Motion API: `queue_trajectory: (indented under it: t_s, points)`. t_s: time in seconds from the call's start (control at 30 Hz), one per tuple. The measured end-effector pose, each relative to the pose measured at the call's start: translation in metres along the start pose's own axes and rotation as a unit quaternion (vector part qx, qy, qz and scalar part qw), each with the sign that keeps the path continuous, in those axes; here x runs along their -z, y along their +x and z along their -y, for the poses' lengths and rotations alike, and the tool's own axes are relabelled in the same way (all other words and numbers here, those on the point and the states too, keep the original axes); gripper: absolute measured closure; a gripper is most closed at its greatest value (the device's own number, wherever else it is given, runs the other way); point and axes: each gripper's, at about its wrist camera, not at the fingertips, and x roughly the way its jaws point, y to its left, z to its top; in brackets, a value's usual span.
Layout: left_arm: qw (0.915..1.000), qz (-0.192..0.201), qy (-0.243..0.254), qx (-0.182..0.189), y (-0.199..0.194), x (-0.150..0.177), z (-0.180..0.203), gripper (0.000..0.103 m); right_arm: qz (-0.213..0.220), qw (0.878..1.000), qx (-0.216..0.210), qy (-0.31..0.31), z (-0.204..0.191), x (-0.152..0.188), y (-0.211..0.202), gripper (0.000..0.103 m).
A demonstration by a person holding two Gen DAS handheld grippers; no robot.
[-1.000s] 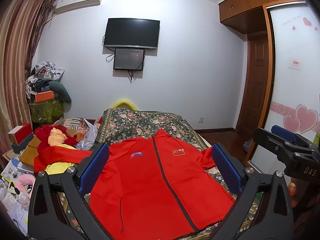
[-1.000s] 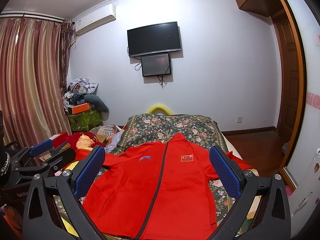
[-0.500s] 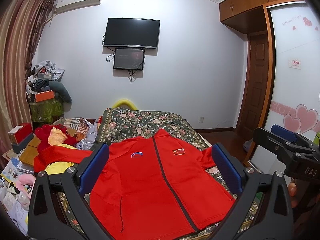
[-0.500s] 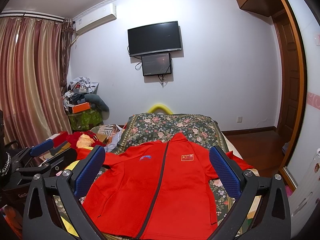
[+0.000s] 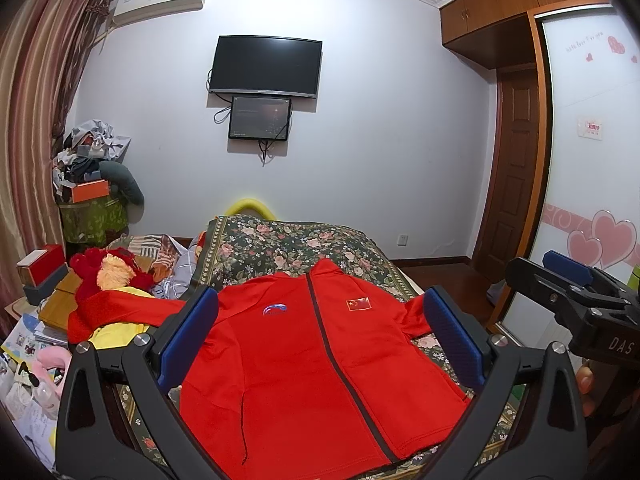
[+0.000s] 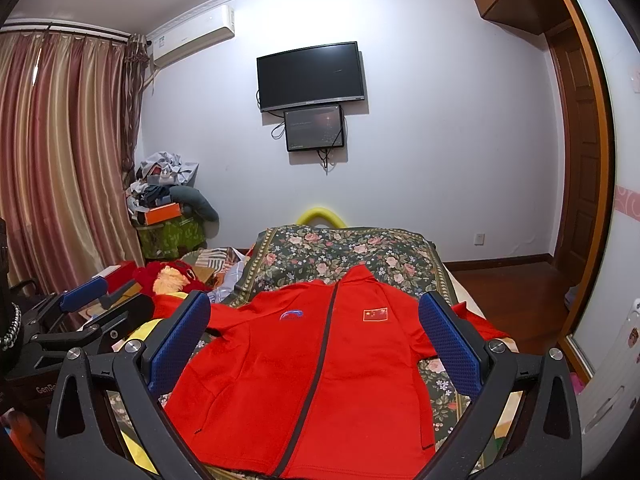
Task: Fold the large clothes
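A red zip jacket [image 5: 320,364] [image 6: 320,368] lies front-up and spread flat on the floral bedspread [image 5: 288,248] [image 6: 352,248], collar toward the far wall. Its left sleeve [image 5: 116,312] stretches off the bed's left side over clutter. Its right sleeve [image 6: 476,324] reaches the bed's right edge. My left gripper [image 5: 320,332] hovers open above the jacket's near half, nothing between its blue pads. My right gripper [image 6: 316,332] is likewise open and empty above the jacket. Each gripper shows at the edge of the other's view: the right one [image 5: 568,292], the left one [image 6: 80,316].
Left of the bed lie a red and yellow plush toy [image 5: 108,272], boxes, papers and folded cloth. A piled corner stack [image 5: 92,184] stands by the curtain [image 6: 60,160]. A wardrobe [image 5: 592,160] and a door [image 5: 516,168] are on the right, with bare wooden floor [image 6: 516,292].
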Motion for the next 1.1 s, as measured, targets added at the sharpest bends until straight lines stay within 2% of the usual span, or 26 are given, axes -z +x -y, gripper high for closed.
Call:
queue_trajectory:
  t_s: [0.43, 0.7, 0.93, 1.1]
  points:
    - [1.0000, -0.002, -0.001, -0.001, 0.000, -0.002, -0.003, 0.000, -0.006, 1.000, 0.000, 0.001, 0.000, 0.000, 0.002, 0.000]
    - [0.9999, -0.011, -0.004, 0.000, 0.010, 0.000, -0.008, 0.000, -0.023, 1.000, 0.004, 0.003, 0.002, 0.001, 0.014, 0.000]
    - [0.9996, -0.027, -0.005, -0.005, 0.034, 0.004, -0.022, 0.000, -0.041, 0.999, 0.009, -0.006, 0.000, 0.004, 0.040, 0.000]
    - [0.9986, -0.043, -0.013, -0.027, 0.064, 0.003, -0.045, 0.000, -0.044, 0.999, 0.004, -0.016, -0.003, 0.000, 0.065, 0.000]
